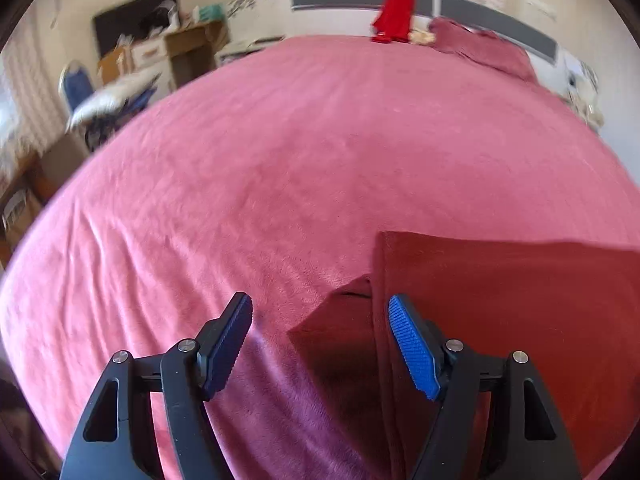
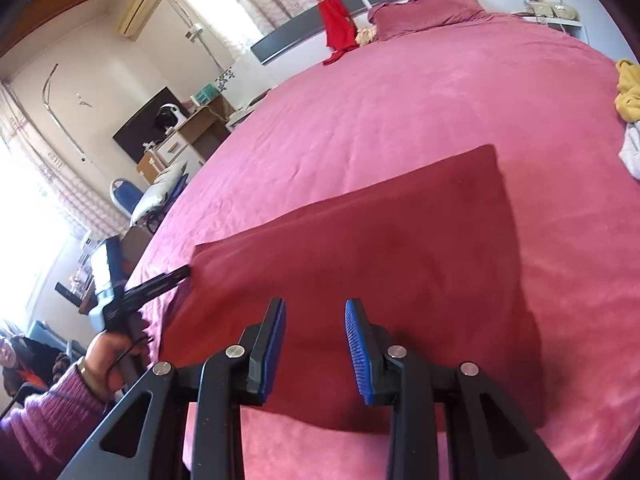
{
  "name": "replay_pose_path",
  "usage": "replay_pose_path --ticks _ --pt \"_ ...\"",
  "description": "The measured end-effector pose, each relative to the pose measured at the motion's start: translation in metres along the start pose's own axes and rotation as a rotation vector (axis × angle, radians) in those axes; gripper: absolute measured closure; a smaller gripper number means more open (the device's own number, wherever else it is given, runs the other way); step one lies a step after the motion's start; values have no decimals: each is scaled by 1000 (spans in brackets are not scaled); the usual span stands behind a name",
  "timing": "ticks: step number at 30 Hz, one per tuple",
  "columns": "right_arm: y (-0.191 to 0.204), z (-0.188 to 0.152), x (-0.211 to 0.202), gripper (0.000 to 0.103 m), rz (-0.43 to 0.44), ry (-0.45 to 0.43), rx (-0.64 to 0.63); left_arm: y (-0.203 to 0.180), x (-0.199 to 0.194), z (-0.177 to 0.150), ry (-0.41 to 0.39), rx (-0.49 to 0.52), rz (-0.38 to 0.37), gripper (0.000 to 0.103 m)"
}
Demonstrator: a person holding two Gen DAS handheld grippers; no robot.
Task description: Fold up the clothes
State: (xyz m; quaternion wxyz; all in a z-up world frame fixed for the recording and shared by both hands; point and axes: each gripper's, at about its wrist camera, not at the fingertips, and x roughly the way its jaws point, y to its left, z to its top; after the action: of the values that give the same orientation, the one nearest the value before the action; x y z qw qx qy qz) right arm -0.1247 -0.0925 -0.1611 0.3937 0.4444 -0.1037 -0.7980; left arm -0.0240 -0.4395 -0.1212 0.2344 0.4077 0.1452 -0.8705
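We find the dark red folded cloth rectangle [image 2: 380,280] lying flat on the pink plush bedspread [image 2: 440,112], its long axis running from our left tongs [image 1: 320,344] across toward the right tongs [image 2: 316,352]. Both hang above it with jaws apart and nothing between them; the left pair sits at the cloth's left edge, nearer a corner. A bright red garment [image 2: 338,28] on the headboard and a yellow garment [image 2: 628,92] lie well apart; nothing blocks us.
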Motion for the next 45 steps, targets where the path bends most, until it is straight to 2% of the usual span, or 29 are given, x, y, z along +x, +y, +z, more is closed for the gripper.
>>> replay_pose_path --ticks 3,6,10,11,12,14,16,18,20,24,27,30,32,36,38,41,42,44,45 --pt "3 -5 4 72 3 22 -8 5 -7 -9 8 -51 -67 42" --pt "1 -6 11 72 5 40 4 7 -17 -18 7 -74 -137 44" --pt "0 -5 17 72 4 48 25 5 -11 -12 16 -24 -177 46" --pt "0 -4 19 72 4 50 25 2 -8 -10 21 0 -172 52" --pt "1 -4 20 72 2 51 25 0 -5 -8 25 28 -144 69" --pt "4 -5 20 72 4 49 24 -6 -1 -8 34 38 -123 78" --pt "5 -7 19 72 7 51 18 -9 -2 -13 34 28 -133 92" --pt "6 -7 20 72 4 56 12 -15 -2 -15 29 32 -150 98" --pt "4 -7 20 72 1 60 20 -14 -6 -14 9 20 -161 99" --pt "-1 -7 17 72 -5 52 32 5 -20 -6 -34 -66 -216 99" --pt "-6 -6 17 72 -8 48 49 14 -25 -1 -39 -75 -232 99" --pt "-9 -7 17 72 -7 44 69 17 -28 -3 -59 -45 -179 103" --pt "-11 -7 17 72 -11 41 72 26 -32 -5 -59 -63 -133 103" --pt "-16 -7 15 72 -33 37 71 48 -9 -12 37 -139 -78 102" --pt "-24 -2 9 72 -54 3 81 54 -20 -18 13 -182 -44 102" --pt "-39 13 -1 72 -89 -63 96 42 -46 -20 -62 -213 -41 99" --pt "-45 20 -2 72 -97 -77 101 30 -53 -19 -89 -195 -60 96" --pt "-54 38 5 72 -111 -64 97 -6 -60 -16 -116 -105 -135 82" --pt "-56 47 10 71 -116 -57 84 -25 -62 -17 -119 -42 -170 65"
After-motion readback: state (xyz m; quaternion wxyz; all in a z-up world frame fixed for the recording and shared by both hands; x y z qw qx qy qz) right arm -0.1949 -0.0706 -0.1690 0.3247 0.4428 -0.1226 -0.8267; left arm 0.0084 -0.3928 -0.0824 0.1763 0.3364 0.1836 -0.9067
